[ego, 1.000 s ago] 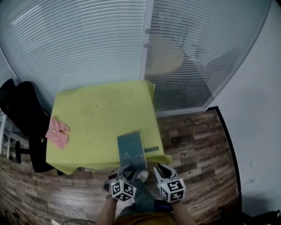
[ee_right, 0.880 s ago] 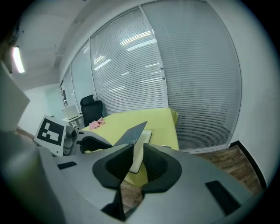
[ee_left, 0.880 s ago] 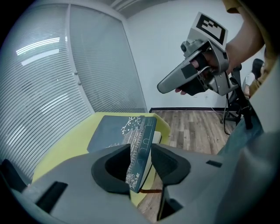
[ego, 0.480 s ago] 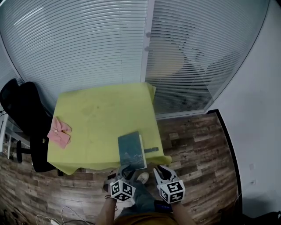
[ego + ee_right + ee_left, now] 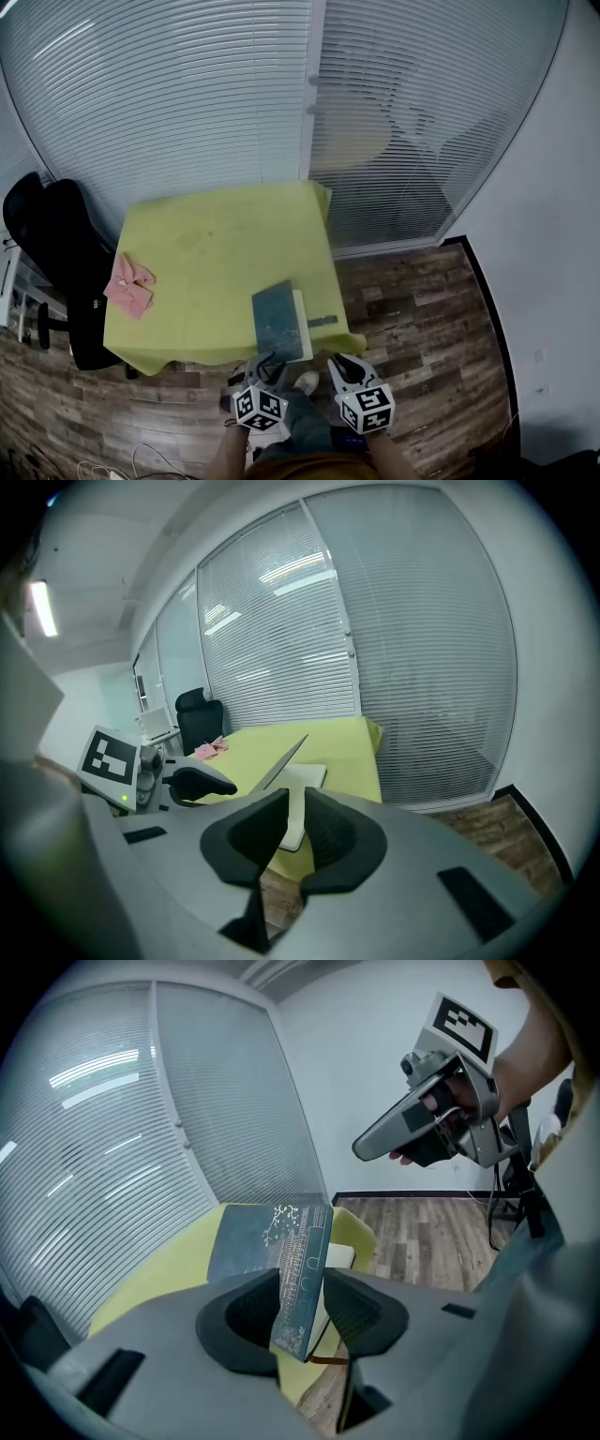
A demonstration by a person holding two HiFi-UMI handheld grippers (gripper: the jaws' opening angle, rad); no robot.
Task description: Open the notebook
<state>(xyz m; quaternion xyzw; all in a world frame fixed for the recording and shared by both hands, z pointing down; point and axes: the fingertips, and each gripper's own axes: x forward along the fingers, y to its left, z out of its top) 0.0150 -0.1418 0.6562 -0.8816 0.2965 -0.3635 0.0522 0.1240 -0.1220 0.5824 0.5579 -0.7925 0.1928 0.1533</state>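
Observation:
A dark teal notebook (image 5: 277,323) lies at the near edge of the yellow-green table (image 5: 216,248). Its cover (image 5: 291,1260) stands tilted up, and white pages (image 5: 302,314) show under it on the right. My left gripper (image 5: 267,361) is shut on the cover's near edge, which sits between its jaws (image 5: 305,1302). My right gripper (image 5: 339,361) hangs just off the table edge, right of the notebook, apart from it. Its jaws (image 5: 297,813) are closing with a narrow gap and nothing between them. The pages (image 5: 302,789) lie beyond that gap.
A pink cloth (image 5: 129,284) lies on the table's left edge, beside a black office chair (image 5: 52,248). A thin dark strip (image 5: 322,321) rests right of the notebook. Window blinds (image 5: 281,94) close off the far side; wood floor (image 5: 422,309) lies to the right.
The notebook's cover has risen from flat to tilted up, uncovering white pages on the right. Both grippers have stayed near the table's front edge.

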